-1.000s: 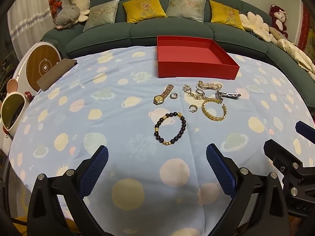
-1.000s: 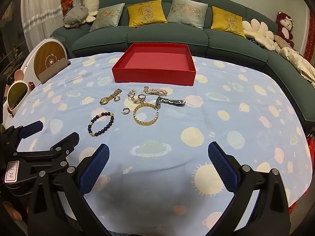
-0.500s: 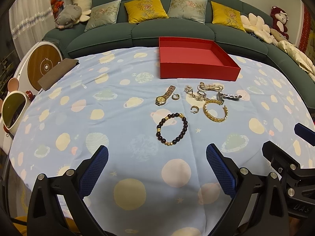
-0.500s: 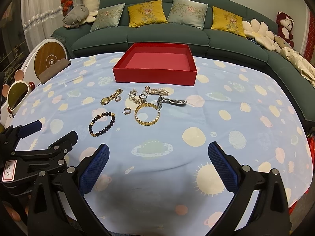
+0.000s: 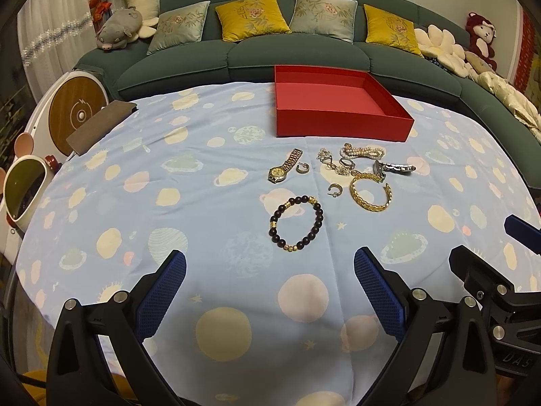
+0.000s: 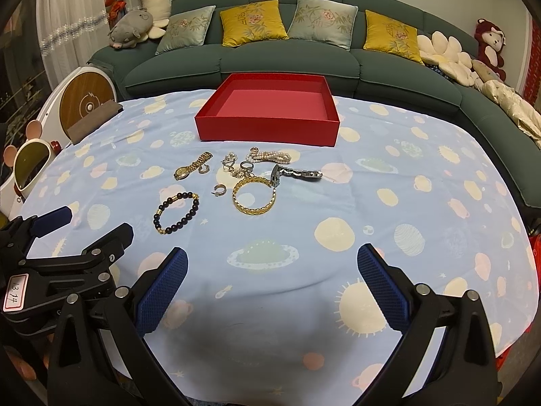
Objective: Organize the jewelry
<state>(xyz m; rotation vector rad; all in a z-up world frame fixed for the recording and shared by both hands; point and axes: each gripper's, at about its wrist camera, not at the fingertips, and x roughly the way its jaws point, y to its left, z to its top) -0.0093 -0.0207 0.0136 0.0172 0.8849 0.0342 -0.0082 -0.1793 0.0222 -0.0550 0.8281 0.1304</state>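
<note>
Two tools spread, jewelry [image 5: 338, 182] untouched

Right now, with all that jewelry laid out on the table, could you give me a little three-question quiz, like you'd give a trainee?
1. True or false: the red box already has jewelry inside.
2. Which piece lies nearest the left gripper? A) bead bracelet B) pearl strand C) silver watch
3. Fill in: the gold watch lies to the ____ of the gold bangle, seen from the right gripper.

Key: 1 false, the box is empty. 2 A. 3 left.
</note>
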